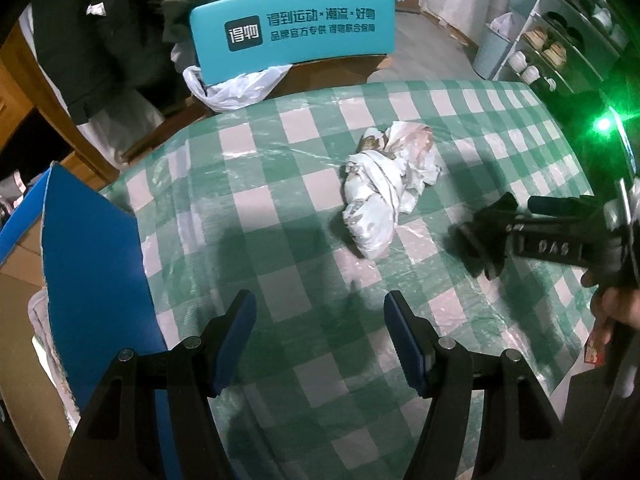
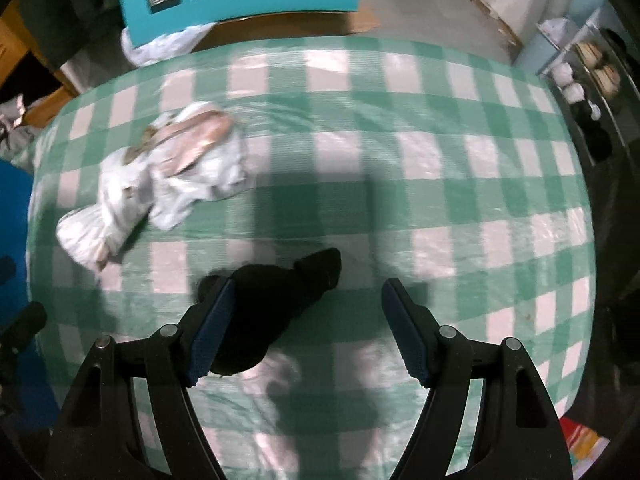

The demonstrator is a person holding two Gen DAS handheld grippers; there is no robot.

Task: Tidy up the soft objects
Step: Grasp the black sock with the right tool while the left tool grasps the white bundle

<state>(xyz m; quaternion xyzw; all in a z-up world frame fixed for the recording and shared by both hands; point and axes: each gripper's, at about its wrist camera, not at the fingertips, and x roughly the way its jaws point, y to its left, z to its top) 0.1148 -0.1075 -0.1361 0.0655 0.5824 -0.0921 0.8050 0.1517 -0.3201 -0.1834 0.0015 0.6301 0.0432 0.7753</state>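
Observation:
A crumpled white cloth bundle (image 1: 380, 184) lies on the green-and-white checked table; it shows in the right wrist view (image 2: 160, 176) at the left. A black soft item (image 2: 272, 308) lies on the table between my right fingers, next to the left finger. My right gripper (image 2: 308, 328) is open just above it, not closed on it. My left gripper (image 1: 320, 340) is open and empty over the table's near left part. The right gripper (image 1: 488, 236) shows in the left wrist view at the right, beside the white bundle.
A blue cardboard box (image 1: 92, 280) stands at the table's left edge. A teal chair back (image 1: 292, 32) with a white plastic bag (image 1: 236, 88) is behind the table. Shelves with dishes (image 1: 552, 52) stand at the far right. Dark clothes hang at the back left.

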